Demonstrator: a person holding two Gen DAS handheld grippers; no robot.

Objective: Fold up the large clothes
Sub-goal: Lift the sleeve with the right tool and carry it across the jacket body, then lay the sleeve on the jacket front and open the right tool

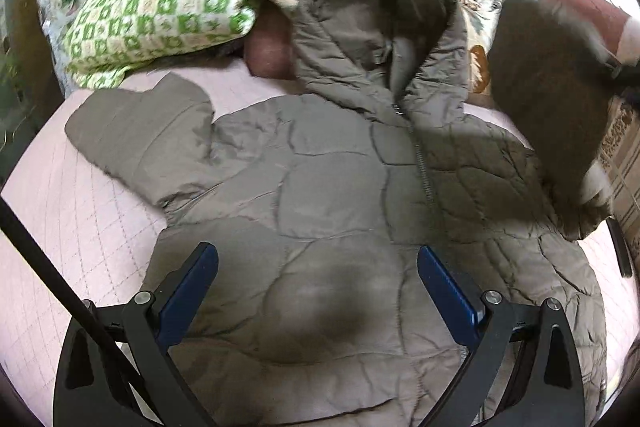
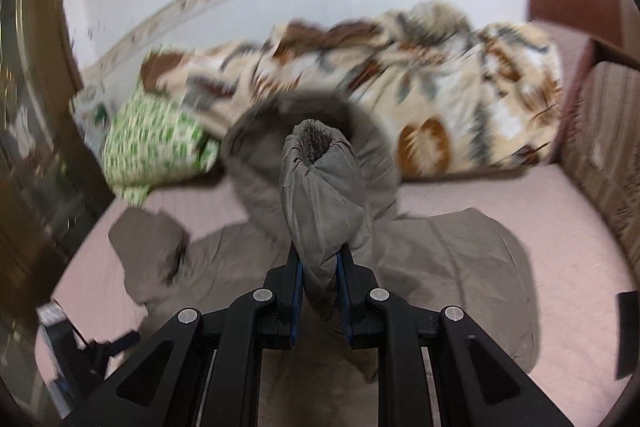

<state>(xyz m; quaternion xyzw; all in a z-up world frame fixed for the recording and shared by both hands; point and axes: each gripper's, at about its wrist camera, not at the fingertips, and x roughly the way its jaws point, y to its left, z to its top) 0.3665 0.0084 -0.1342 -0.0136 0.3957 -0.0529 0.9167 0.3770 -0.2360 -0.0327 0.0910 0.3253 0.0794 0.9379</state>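
Green-and-cream checked bedding (image 1: 160, 15) lies bunched at far left, beside a leaf-patterned blanket (image 2: 460, 87). Centre, the grey-brown quilted jacket (image 1: 320, 195) is spread front-up on the pink quilted bed cover (image 1: 72, 227), with the left gripper (image 1: 318, 291) above it, jaws apart and empty. Right, the right gripper (image 2: 320, 267) is clamped on the jacket's sleeve cuff (image 2: 320, 187).
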